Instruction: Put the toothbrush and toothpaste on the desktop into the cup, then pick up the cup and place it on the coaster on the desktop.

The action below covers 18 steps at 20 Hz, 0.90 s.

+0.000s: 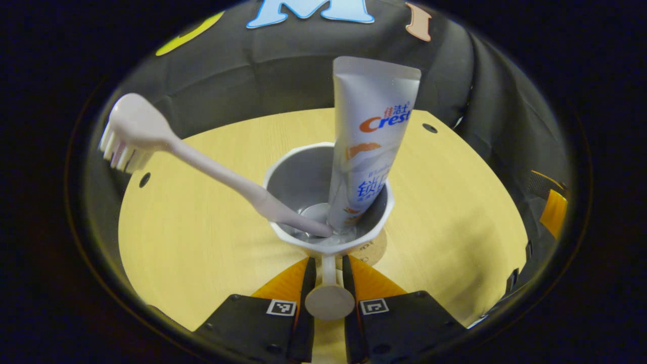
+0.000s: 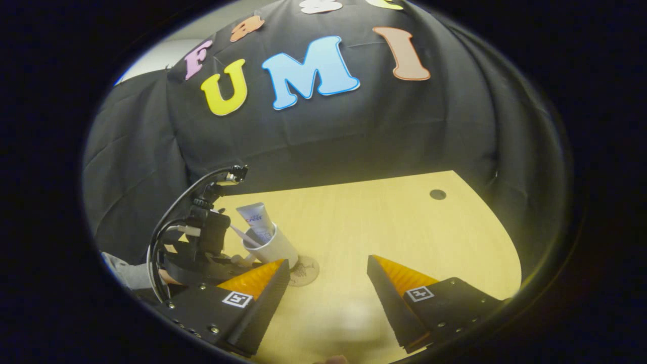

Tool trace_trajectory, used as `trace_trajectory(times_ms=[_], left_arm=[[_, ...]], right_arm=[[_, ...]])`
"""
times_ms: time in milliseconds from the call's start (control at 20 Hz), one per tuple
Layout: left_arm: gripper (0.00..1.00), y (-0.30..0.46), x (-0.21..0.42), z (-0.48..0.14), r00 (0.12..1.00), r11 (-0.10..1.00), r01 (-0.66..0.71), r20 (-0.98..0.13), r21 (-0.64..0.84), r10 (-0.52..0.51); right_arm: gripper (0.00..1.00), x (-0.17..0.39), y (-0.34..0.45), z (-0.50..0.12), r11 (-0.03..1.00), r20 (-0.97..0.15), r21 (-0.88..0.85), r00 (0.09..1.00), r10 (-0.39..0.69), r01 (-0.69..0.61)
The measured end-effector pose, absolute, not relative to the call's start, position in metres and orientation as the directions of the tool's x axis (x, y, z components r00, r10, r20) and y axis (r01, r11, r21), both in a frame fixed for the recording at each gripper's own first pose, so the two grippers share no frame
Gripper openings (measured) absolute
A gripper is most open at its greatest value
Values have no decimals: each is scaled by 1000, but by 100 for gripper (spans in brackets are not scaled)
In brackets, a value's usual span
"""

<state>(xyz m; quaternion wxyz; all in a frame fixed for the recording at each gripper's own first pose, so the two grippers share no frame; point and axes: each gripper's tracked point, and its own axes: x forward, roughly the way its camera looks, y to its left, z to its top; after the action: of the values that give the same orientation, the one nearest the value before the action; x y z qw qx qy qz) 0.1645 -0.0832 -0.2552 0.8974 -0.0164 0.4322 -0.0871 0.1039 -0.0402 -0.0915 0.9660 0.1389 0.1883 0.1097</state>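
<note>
White cup (image 1: 328,202) already holds the toothbrush (image 1: 202,162) and toothpaste (image 1: 369,141). Left gripper (image 1: 328,283) jaws pinch its handle, the coaster (image 1: 371,247) just beyond the cup; setting it down remains. Right gripper (image 2: 328,283) jaws are spread.

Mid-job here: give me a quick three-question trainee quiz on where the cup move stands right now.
1. True or false: the toothbrush and toothpaste both stand in the cup.
2. Which tongs hold the cup's handle? A) left tongs B) right tongs
3. Fill in: beside the cup's base, partly under it, lies the ____.

Key: 1 true. 2 A; the right tongs are open over bare desktop. 3 coaster; whether the cup rests squarely on it cannot be told.
</note>
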Motion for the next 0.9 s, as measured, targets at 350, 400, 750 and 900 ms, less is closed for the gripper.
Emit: trace_trajectory(times_ms=[350, 400, 750, 900], left_arm=[[31, -102, 164, -270, 576, 983, 154, -799, -102, -173], [31, -102, 164, -273, 573, 983, 152, -802, -99, -170], [32, -105, 161, -281, 552, 987, 146, -822, -72, -141], [32, -105, 160, -281, 551, 988, 139, -824, -67, -133]], right_arm=[[94, 98, -63, -100, 934, -343, 334, 908, 242, -123], [94, 99, -65, -101, 934, -343, 337, 908, 242, -121], [94, 101, -72, -107, 929, -349, 352, 905, 242, -113], [94, 103, -72, -108, 926, -346, 359, 905, 248, -116]])
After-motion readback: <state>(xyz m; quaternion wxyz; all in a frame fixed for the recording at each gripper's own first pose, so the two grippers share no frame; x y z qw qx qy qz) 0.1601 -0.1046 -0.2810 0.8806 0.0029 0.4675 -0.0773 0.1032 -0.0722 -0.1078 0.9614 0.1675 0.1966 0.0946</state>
